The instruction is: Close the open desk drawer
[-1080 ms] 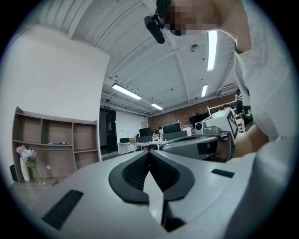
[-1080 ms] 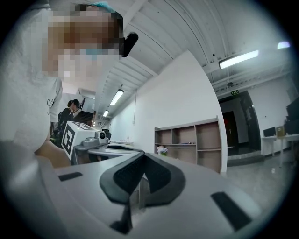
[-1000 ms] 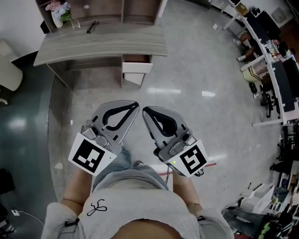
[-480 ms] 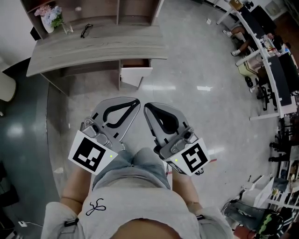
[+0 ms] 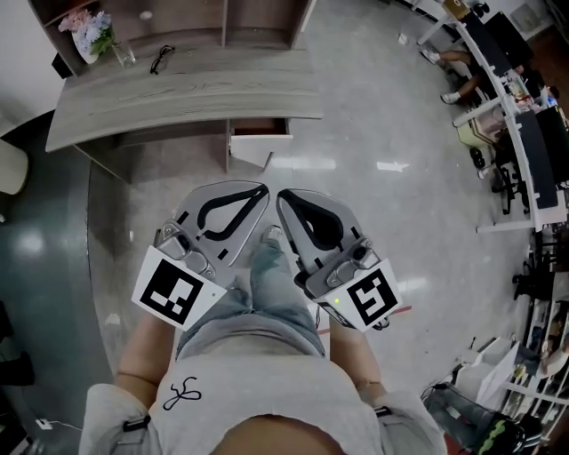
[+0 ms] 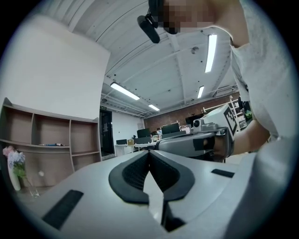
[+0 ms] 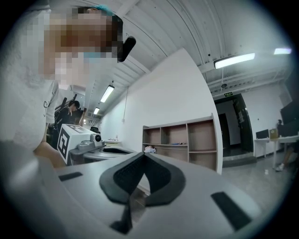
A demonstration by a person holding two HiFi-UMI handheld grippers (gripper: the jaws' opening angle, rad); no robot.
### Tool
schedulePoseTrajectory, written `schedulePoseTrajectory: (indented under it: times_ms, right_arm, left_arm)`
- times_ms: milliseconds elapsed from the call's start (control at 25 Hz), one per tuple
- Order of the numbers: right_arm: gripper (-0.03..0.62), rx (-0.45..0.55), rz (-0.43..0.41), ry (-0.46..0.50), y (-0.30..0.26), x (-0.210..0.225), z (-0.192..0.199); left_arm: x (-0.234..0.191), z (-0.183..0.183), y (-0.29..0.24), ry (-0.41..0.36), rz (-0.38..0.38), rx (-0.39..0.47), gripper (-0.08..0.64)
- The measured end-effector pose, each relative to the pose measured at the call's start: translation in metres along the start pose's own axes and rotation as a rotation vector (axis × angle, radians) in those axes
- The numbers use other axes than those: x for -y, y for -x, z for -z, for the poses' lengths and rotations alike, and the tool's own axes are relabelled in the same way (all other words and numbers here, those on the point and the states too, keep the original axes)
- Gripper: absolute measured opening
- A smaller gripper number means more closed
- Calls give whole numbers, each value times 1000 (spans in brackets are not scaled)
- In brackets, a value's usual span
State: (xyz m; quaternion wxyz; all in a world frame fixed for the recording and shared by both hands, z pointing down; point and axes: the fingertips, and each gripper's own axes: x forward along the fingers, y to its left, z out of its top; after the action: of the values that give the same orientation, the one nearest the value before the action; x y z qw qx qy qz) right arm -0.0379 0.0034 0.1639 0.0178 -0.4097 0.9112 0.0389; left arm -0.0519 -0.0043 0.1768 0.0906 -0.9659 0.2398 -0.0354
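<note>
**Grippers shut and empty, drawer open ahead**

The left gripper and right gripper hover side by side above the person's knee. Each has its jaws pressed together on nothing. The open drawer, white-fronted, juts from under the right end of the grey wooden desk, well apart from both grippers. Eyeglasses and a vase of flowers sit towards the desk's left end.

Open floor leads up to the drawer; the desk top overhangs it, seemingly the only obstruction.
</note>
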Motion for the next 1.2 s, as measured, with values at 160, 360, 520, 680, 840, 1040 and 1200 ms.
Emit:
schedulePoseTrajectory:
  times_ms: [160,360,520,680,840,1040,1200]
  right_arm:
    - [8,-2,-3,8,-14,27,6]
    - [8,7,-7,4,-22,64,15]
    - [8,11,-12,3,-37,95,30]
    - [8,8,-20,3,-49,119,43]
    - [8,8,-22,1,-60,138,61]
    - [8,6,-25,-13,-67,155,87]
    - [8,-22,-27,-39,-70,166,116]
  left_arm:
    - [-20,9,-19,2,-30,-1,11]
    - [-39,25,-50,-17,-74,-4,11]
    - [-57,48,-76,1,-95,25,11]
    - [-69,69,-93,15,-92,60,11]
    - [-80,104,-110,33,-97,33,11]
    - [-89,152,-127,80,-119,-42,11]
    - [-89,185,-138,111,-126,-77,11]
